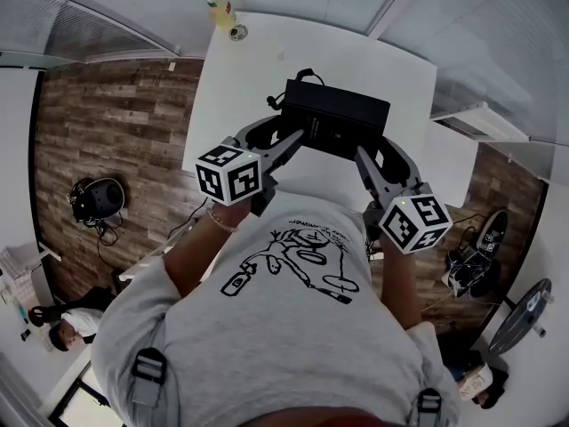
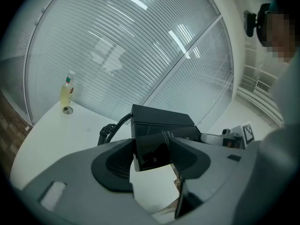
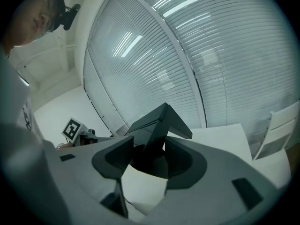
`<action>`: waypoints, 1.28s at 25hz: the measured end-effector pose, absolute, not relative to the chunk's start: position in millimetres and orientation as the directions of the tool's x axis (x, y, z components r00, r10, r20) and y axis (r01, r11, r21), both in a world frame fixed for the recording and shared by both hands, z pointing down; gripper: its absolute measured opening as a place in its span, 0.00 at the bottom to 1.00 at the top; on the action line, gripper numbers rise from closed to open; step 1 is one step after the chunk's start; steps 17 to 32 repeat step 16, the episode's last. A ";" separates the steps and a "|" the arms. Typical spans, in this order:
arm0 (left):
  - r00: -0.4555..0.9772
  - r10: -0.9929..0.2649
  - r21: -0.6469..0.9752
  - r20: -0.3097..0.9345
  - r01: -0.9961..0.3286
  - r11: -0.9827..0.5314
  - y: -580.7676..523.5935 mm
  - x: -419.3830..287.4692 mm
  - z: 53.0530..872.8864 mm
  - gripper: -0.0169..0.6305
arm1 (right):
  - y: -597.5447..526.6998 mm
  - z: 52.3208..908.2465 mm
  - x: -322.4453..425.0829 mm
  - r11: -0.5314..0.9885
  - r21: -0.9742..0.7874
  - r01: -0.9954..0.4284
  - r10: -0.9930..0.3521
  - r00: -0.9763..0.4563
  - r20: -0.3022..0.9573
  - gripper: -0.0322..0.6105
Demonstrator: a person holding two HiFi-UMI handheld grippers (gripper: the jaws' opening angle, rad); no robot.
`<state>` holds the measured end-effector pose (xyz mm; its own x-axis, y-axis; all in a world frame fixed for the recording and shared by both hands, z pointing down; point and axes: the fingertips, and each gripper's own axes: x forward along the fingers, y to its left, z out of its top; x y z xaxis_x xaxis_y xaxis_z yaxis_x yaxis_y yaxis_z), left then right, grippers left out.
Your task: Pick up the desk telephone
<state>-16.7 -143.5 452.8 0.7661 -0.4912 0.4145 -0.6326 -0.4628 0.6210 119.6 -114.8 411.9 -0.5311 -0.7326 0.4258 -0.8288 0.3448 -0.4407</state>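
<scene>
Claws clamp the desk telephone (image 1: 338, 116): left gripper (image 1: 296, 138) at its nine o'clock, right gripper (image 1: 362, 156) at three; I judge lifting remains.

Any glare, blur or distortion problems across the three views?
Head view: fisheye bows the table edges; the telephone is sharp. Left gripper view: light reflections streak the blinds, and there is a mosaic patch top right. Right gripper view: same streaks; the telephone is nearly featureless black.

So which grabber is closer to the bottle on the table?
Left. The left gripper clamps the telephone at its left end, the side where the bottle stands. The right gripper clamps the right end, farther from the bottle.
</scene>
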 end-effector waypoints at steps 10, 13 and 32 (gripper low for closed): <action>0.767 -0.492 0.626 0.411 -0.630 -0.459 -142.7 -21.5 453.1 0.38 | -114.5 410.7 114.7 0.345 -0.444 -0.827 -0.735 -0.532 0.421 0.33; 0.768 -0.490 0.628 0.412 -0.629 -0.458 -141.6 -21.4 454.5 0.38 | -113.6 411.5 114.8 0.345 -0.446 -0.826 -0.735 -0.533 0.419 0.33; 0.768 -0.489 0.629 0.413 -0.629 -0.456 -139.6 -21.8 455.5 0.38 | -112.1 413.0 114.7 0.343 -0.452 -0.823 -0.733 -0.535 0.419 0.33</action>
